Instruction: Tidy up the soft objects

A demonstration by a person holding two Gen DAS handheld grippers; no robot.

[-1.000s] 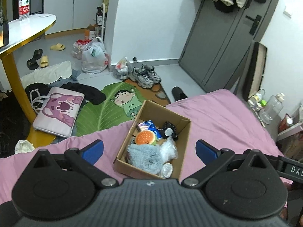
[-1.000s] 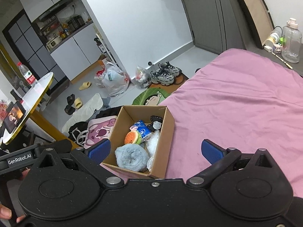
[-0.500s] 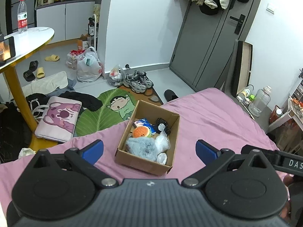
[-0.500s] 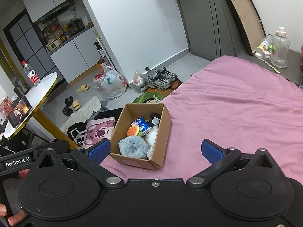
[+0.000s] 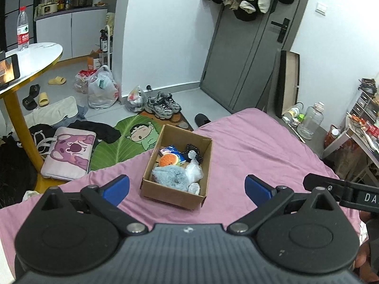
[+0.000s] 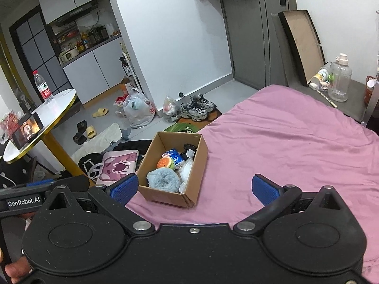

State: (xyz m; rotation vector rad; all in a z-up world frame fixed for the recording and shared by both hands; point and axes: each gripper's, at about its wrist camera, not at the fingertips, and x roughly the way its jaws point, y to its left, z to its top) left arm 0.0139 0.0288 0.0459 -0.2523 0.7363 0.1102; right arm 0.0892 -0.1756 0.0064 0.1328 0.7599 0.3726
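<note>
While both tools hang above the pink bed sheet [image 5: 248, 146], nothing is held by either one. The left gripper [image 5: 187, 187] has its blue pads [image 5: 117, 188] spread wide w/ only air between, and the right gripper [image 6: 195, 187] is the same, its pads [image 6: 263, 189] far apart and empty.

The task's things sit in the small brown cardboard box [image 5: 174, 195], which rests on the sheet near the bed edge, in front of both tools and apart from them. Inside: a fluffy grey-blue soft ball [image 5: 169, 176] at the near end, an orange burger-shaped soft toy [image 5: 167, 159] behind it, a blue-white packet [image 5: 171, 150], a black item w/ beaded edge [image 5: 195, 152] at the far right corner, and some clear crumpled plastic [image 5: 194, 171] along the right wall. What the black item is exactly, I cannot tell.

Step in hand, as I judge: either the items are already collected in the box, or the sorting is not yet started; the sheet around the box shows no loose soft objects.

Next move, if items must come out: lower one gripper over the grey-blue ball, it is top-most and nearest, approx. straight ahead. Close gently, since fluff compresses and can slip. The box is light, so the other gripper may need to steady its wall.
</note>
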